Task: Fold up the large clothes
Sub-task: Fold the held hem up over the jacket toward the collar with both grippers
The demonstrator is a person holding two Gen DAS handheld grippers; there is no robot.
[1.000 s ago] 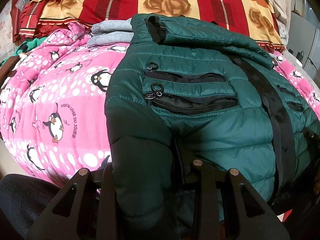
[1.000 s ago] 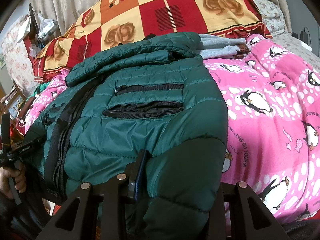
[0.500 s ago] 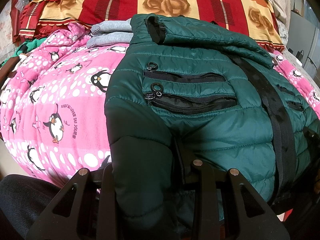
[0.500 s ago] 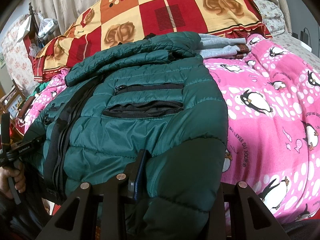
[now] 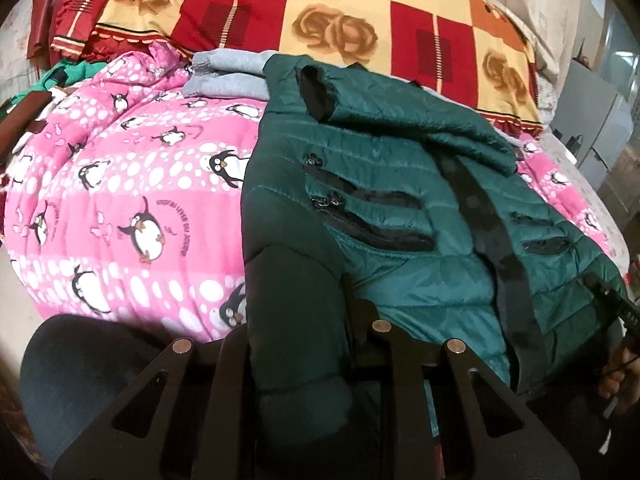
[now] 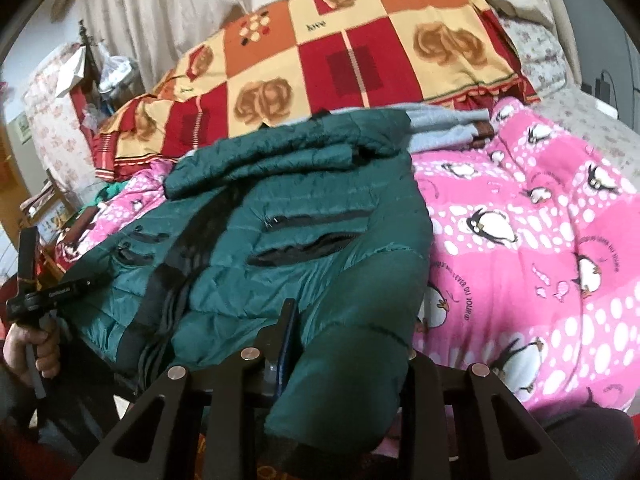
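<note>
Both grippers are lifting the jacket (image 5: 400,200) hem off the pink blanket (image 5: 120,200), which showed less a second ago. The left gripper (image 5: 296,360) is clamping a dark corner; the right gripper (image 6: 344,360) is closing on the other corner. The jacket's top is resting below the checked quilt (image 5: 340,12).

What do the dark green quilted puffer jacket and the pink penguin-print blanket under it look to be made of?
Dark green quilted puffer jacket: likely thin nylon or polyester shell over padding, given its slight sheen and stitched puffy channels. Pink penguin-print blanket: probably soft fleece or plush, matte and fuzzy-looking with no shine.
</note>
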